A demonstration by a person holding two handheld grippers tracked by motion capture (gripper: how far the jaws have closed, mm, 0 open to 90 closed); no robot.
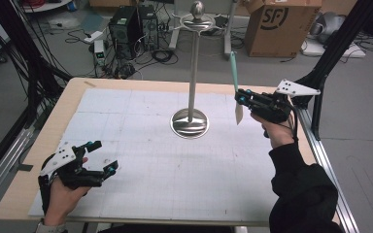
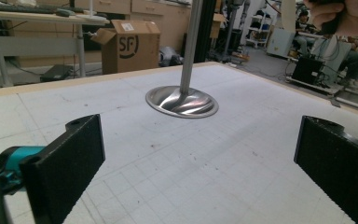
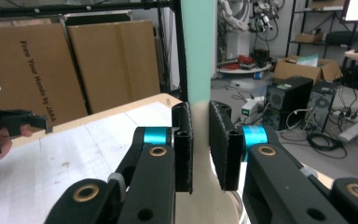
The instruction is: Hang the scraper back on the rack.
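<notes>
Right gripper, raised above the table's right side: we see its jaws clamped on a slim utensil, mint-green in the upper part and cream below, perhaps a spatula or spoon, held nearly upright with the cream end hanging under the pads. Just to its left rises the steel stand, a pole on a round base with a ringed top. Left gripper, low at the near left corner of the white mat: jaws wide apart, nothing between them. We judge the step to be carrying the utensil toward the stand; the next move calls for lifting it level with the ring and hooking or setting it there without knocking the pole.
</notes>
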